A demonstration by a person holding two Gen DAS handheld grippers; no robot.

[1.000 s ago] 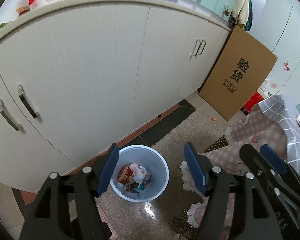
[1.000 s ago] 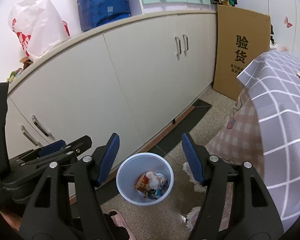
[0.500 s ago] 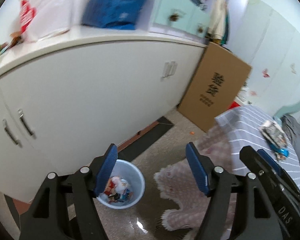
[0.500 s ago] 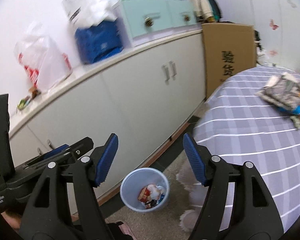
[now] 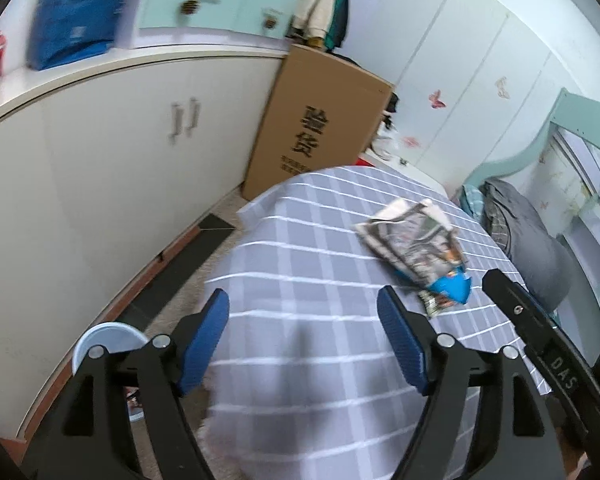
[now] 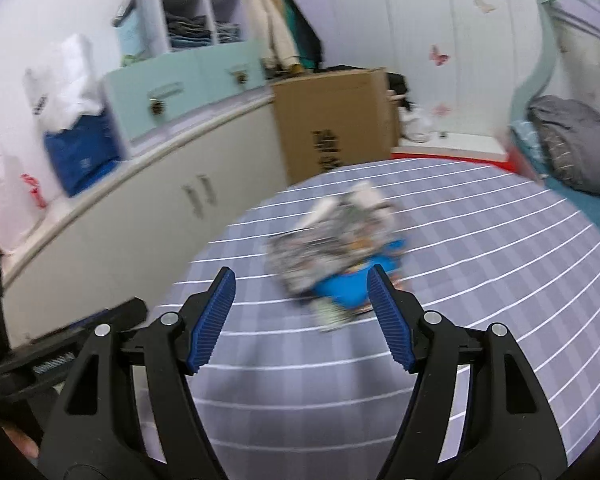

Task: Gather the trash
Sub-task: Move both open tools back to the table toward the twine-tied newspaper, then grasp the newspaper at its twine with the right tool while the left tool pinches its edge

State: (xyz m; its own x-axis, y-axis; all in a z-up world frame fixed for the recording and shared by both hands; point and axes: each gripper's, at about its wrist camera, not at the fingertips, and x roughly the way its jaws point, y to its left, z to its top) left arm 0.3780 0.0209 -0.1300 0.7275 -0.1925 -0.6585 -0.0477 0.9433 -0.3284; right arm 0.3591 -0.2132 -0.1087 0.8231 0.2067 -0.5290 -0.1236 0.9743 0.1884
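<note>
A pile of crumpled printed wrappers (image 5: 414,242) with a blue packet (image 5: 452,286) lies on a table under a grey checked cloth (image 5: 308,248). It also shows, blurred, in the right wrist view (image 6: 336,240). My left gripper (image 5: 304,340) is open and empty above the table's near part, left of the pile. My right gripper (image 6: 302,316) is open and empty, just short of the pile. A pale blue trash bin (image 5: 106,338) stands on the floor at the lower left, mostly hidden by my left finger.
White cabinets (image 5: 100,184) run along the left. A tall cardboard box (image 5: 320,132) leans behind the table. A bed with grey bedding (image 5: 528,232) is at the right. Bags and teal drawers (image 6: 172,88) sit on the cabinet top.
Both grippers have swung up and to the right, away from the bin on the floor to over the table. The wrapper pile has come into view. Both stayed open.
</note>
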